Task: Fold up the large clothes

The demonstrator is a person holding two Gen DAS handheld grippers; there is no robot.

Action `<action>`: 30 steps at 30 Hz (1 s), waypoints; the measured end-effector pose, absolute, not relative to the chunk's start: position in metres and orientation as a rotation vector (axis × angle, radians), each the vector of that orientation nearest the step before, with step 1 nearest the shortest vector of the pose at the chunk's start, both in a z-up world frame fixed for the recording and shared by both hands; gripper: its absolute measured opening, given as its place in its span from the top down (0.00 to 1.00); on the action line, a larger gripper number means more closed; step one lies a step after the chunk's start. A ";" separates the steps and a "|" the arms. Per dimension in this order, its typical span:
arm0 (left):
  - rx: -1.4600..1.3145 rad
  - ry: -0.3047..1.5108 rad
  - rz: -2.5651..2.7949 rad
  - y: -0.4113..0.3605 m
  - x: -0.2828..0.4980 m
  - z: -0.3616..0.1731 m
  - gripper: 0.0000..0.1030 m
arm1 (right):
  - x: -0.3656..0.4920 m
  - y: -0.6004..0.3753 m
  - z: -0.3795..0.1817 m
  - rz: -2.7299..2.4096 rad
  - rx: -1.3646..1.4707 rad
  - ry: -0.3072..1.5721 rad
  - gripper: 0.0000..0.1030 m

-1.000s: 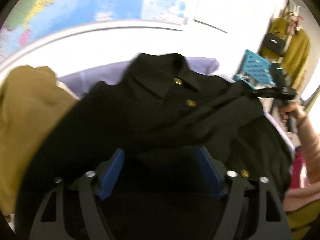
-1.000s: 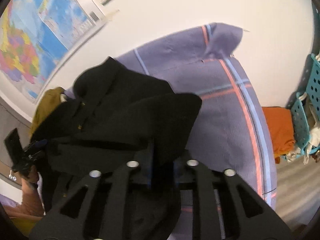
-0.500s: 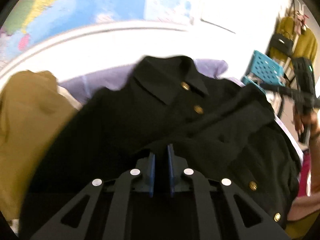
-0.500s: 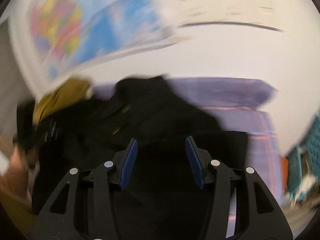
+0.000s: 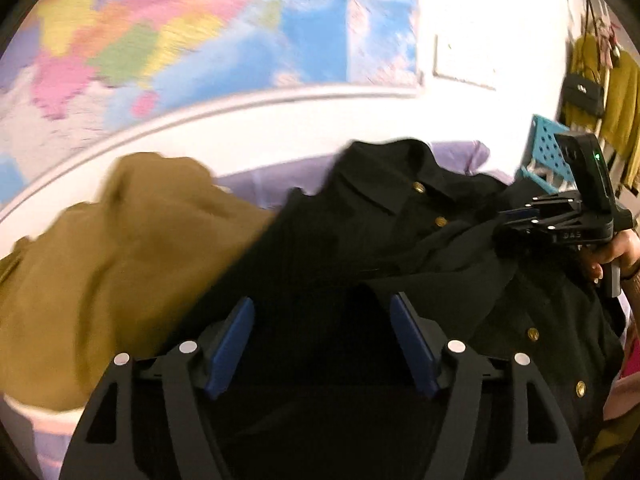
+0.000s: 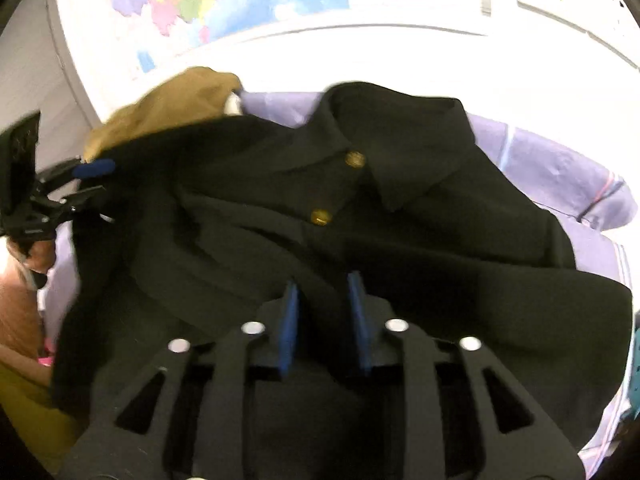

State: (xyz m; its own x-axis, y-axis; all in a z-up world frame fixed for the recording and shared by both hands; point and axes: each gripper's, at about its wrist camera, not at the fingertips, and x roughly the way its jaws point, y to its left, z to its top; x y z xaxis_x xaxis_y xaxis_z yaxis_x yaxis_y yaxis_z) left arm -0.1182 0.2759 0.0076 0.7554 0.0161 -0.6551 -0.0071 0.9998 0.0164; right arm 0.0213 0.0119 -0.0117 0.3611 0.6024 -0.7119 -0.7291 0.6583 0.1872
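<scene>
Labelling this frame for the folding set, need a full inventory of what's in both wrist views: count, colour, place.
black collared garment with gold buttons: 1, black, spread over the bed cover, partly folded
mustard-brown crumpled garment: 1, mustard-brown, beside the black garment's far-left side
lilac bed cover with stripes: 1, lilac, under both garments
colourful wall map: 1, blue, pink, yellow, on the wall behind
turquoise perforated plastic basket: 1, turquoise, far right in the left wrist view
yellow hanging clothes with black bag: several, count unclear, right wall
left gripper: 1, black with blue fingers, jaws just opened, apart above black fabric
right gripper: 1, black with blue fingers, jaws just narrowed; grip unclear
hand: 1, holding the right gripper's handle
</scene>
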 end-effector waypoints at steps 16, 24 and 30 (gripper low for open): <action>-0.132 0.792 0.216 0.349 -0.210 -0.030 0.28 | -0.010 0.131 -0.013 0.996 -0.331 0.798 0.90; -0.212 0.805 0.176 0.362 -0.211 -0.042 0.75 | -0.032 0.137 0.017 0.984 -0.258 0.739 0.41; -0.188 0.751 0.149 0.362 -0.215 -0.019 0.83 | -0.127 0.211 0.009 1.325 -0.482 0.686 0.33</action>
